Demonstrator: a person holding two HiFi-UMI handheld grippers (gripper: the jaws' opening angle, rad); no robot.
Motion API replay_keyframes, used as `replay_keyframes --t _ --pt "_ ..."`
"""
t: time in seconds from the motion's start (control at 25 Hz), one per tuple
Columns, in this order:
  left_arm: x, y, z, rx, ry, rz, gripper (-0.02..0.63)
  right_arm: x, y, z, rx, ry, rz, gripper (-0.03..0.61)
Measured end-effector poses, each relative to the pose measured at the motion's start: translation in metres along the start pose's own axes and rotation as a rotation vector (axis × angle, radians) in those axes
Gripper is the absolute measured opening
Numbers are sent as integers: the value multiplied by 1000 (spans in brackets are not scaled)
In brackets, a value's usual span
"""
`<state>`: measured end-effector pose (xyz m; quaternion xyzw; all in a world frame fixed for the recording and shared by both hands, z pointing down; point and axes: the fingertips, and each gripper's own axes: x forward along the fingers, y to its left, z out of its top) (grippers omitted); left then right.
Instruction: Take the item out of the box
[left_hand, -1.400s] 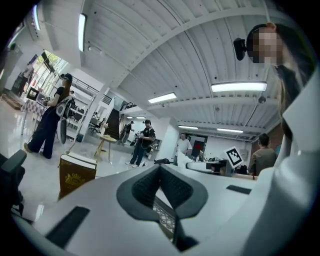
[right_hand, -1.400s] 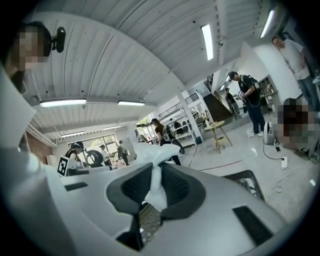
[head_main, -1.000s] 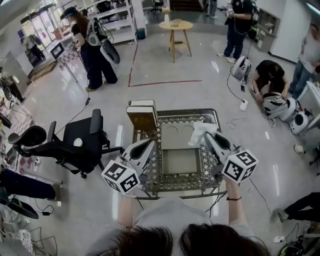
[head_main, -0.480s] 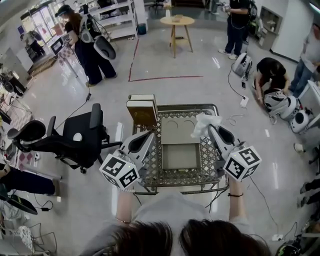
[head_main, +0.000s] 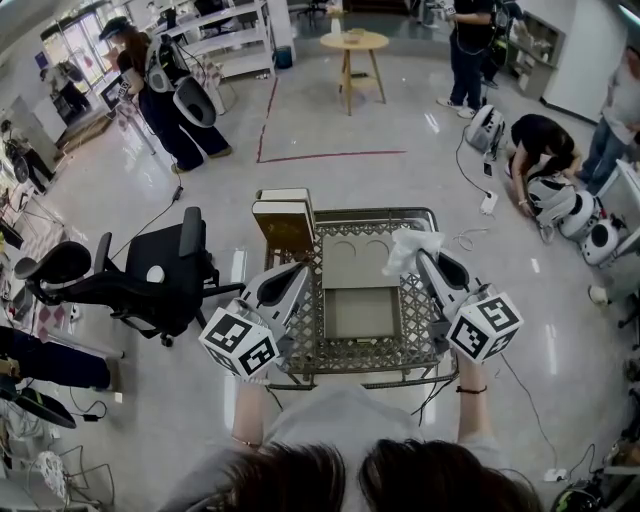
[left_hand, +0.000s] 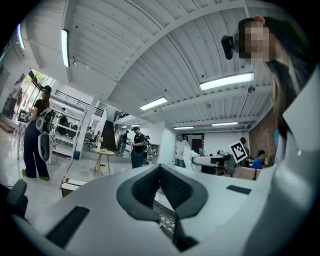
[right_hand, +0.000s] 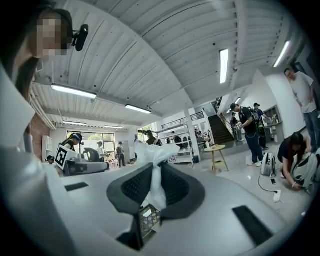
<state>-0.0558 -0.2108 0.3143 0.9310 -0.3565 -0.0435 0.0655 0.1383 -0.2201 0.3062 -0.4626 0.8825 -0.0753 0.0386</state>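
An open cardboard box (head_main: 360, 318) lies on the metal lattice table (head_main: 420, 330), its flap (head_main: 354, 262) folded back toward the far side. My right gripper (head_main: 424, 262) hovers over the table's right side, shut on a crumpled white plastic bag (head_main: 408, 248) held above the box's far right corner. The right gripper view shows the bag (right_hand: 156, 165) pinched between the dark pads (right_hand: 176, 186) and bunching out above them. My left gripper (head_main: 298, 274) is at the box's left edge. Its jaws (left_hand: 160, 172) are shut with nothing between them.
A brown box with white edges (head_main: 284, 222) stands at the table's far left corner. A black office chair (head_main: 160, 275) is left of the table. Cables and white gear (head_main: 560, 210) lie on the floor to the right. Several people stand or crouch around a round wooden table (head_main: 352, 44).
Both grippers have kept their places over the table, the right one still holding the bag. The person at the back left has stepped further left.
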Motion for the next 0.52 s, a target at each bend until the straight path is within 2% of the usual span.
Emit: replay_keyframes --t 0.52 --pt "4 -3 -1 4 8 -10 17 2 1 0 -9 2 7 64"
